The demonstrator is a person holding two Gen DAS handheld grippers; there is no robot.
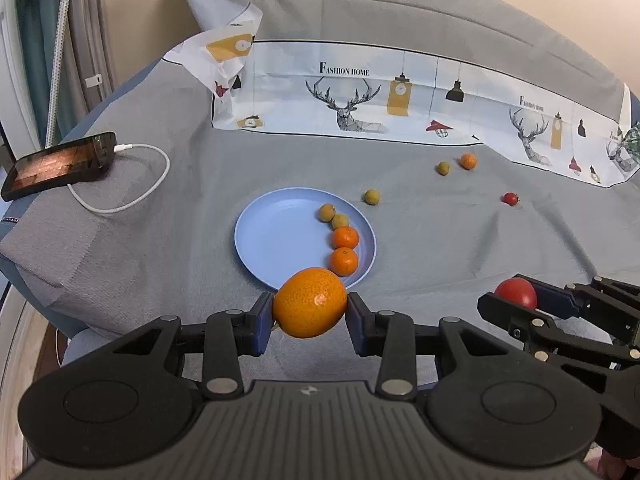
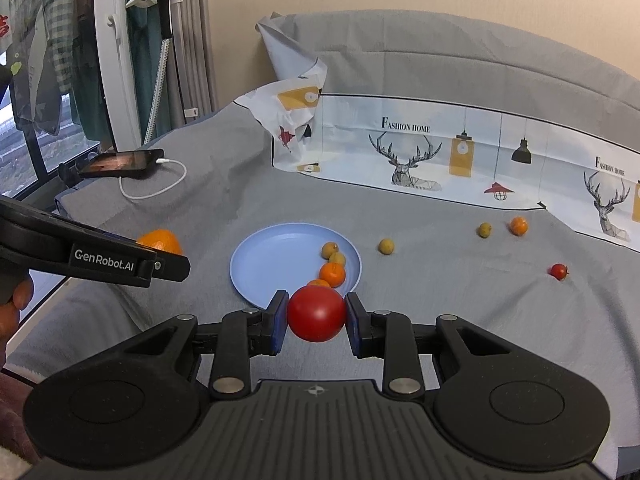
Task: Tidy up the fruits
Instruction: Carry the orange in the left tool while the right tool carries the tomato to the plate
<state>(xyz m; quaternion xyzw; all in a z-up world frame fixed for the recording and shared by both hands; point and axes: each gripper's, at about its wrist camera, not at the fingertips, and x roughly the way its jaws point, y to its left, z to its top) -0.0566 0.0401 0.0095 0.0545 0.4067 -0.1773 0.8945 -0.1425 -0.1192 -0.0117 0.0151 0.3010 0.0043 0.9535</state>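
While the left wrist view looks down over a grey cloth (image 1: pixel 440 248), the left gripper (image 1: pixel 309 309) has its jaws clamped on a large orange (image 1: pixel 310 307), held just short of the near rim of a blue plate (image 1: pixel 276 236). On the plate's right side: two small tangerines (image 1: pixel 345 249) and two tan longans (image 1: pixel 334 217), in a curved row. Loose on the cloth beyond: a longan (image 1: pixel 372 196), another longan (image 1: pixel 443 168) beside a small tangerine (image 1: pixel 468 161), and a cherry tomato (image 1: pixel 510 199) well apart to the right. Right gripper (image 1: pixel 520 298) enters at the right edge, jaws gripping a red tomato (image 1: pixel 517 292). Phone (image 1: pixel 60 166) with white cable (image 1: pixel 132 196) sits far left; printed sheet (image 1: pixel 360 92) with deer lies at the back. Right wrist view: right gripper (image 2: pixel 316 314) jaws clenched on the red tomato (image 2: pixel 317 313), hanging at the plate's (image 2: pixel 276 256) near edge. Left gripper (image 2: pixel 160 258) comes in from the left, side-on, the large orange (image 2: pixel 160 242) showing above its jaws. A hand (image 2: pixel 14 308) shows at the left edge.
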